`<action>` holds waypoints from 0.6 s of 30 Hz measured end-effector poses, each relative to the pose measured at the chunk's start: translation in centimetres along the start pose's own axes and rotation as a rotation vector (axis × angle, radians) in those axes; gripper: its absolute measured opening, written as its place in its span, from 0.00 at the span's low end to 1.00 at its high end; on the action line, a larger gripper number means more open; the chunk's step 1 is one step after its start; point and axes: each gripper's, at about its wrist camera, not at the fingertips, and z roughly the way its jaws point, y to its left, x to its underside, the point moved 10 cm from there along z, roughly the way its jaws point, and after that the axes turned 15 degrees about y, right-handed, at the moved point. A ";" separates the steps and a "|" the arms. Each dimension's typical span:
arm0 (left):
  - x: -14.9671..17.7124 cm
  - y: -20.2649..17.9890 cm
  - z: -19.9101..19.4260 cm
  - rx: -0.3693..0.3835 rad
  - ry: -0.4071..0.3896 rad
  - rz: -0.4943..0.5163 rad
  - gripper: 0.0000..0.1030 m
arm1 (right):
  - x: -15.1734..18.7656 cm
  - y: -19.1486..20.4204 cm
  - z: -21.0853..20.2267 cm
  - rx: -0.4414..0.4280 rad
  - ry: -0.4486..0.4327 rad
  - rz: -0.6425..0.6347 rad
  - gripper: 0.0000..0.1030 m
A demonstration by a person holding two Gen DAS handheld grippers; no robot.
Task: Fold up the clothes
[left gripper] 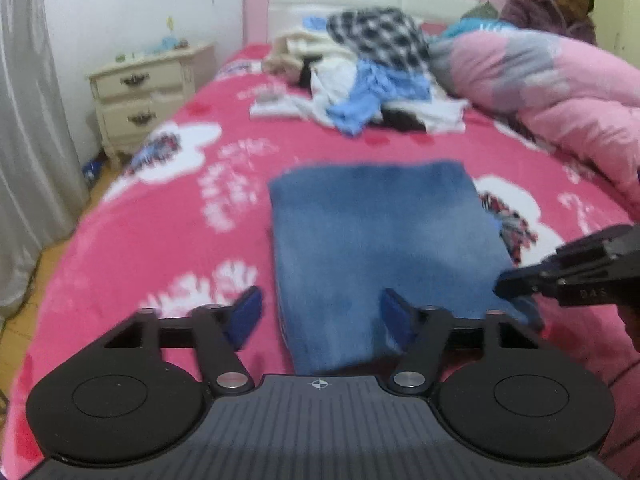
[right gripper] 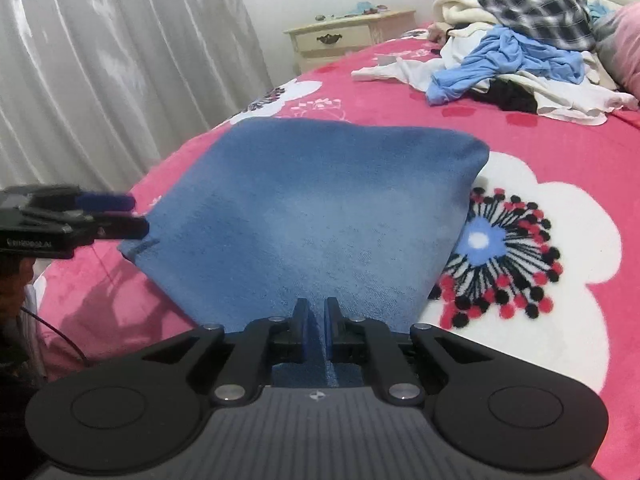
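The left gripper [left gripper: 320, 314] is hovering with its jaws spread wide over the near left corner of the blue cloth [left gripper: 384, 248], holding nothing. The cloth is lying folded flat on the pink bed [left gripper: 192, 208]. The right gripper [right gripper: 317, 320] is pinching the cloth's near edge between nearly closed fingers [right gripper: 302, 322]. A clothes pile [right gripper: 516, 56] is sitting well beyond, toward the headboard.
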 end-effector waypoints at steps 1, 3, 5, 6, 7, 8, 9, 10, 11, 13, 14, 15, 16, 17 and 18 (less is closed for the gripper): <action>0.3 0.0 0.4 0.005 0.015 -0.006 0.52 | 0.1 0.0 0.0 -0.001 0.002 -0.001 0.08; 0.9 0.2 1.1 0.001 0.039 -0.002 0.50 | 0.3 0.0 0.0 -0.002 0.007 -0.002 0.08; 1.3 0.2 1.6 0.001 0.051 0.004 0.50 | 0.5 0.0 0.1 0.002 0.010 -0.004 0.08; 1.4 0.2 1.8 -0.002 0.057 0.013 0.50 | 0.6 0.1 0.1 0.004 0.011 -0.004 0.08; 1.5 0.2 1.9 -0.006 0.063 0.025 0.50 | 0.7 0.1 0.1 0.006 0.012 -0.006 0.08; 1.6 0.2 2.1 -0.010 0.070 0.033 0.50 | 0.7 0.2 0.1 0.009 0.013 -0.008 0.07; 1.8 0.3 2.2 -0.014 0.077 0.039 0.49 | 0.7 0.2 0.1 0.011 0.013 -0.010 0.08; 1.7 0.2 2.0 -0.017 0.085 0.041 0.47 | 0.8 0.2 0.1 0.013 0.013 -0.012 0.08; 1.4 0.0 1.4 -0.020 0.086 0.043 0.38 | 0.8 0.2 0.1 0.014 0.013 -0.013 0.08; 0.1 -0.6 -0.5 -0.019 0.030 0.057 0.37 | 0.8 0.1 0.0 0.014 0.012 -0.007 0.08; -0.5 -0.9 -1.3 -0.014 0.001 0.063 0.37 | 0.9 0.0 0.0 0.010 0.012 0.000 0.08; -1.1 -1.1 -1.8 -0.006 -0.020 0.068 0.37 | 0.9 -0.1 0.0 0.006 0.012 0.005 0.08; -1.7 -1.3 -2.1 -0.001 -0.035 0.077 0.37 | 0.9 -0.1 0.1 0.005 0.013 0.007 0.08; -2.1 -1.5 -2.0 0.003 -0.041 0.090 0.37 | 0.8 0.0 0.1 0.008 0.014 0.005 0.08; -2.1 -1.9 -1.5 0.005 -0.033 0.107 0.37 | 0.8 0.0 0.1 0.011 0.015 0.002 0.08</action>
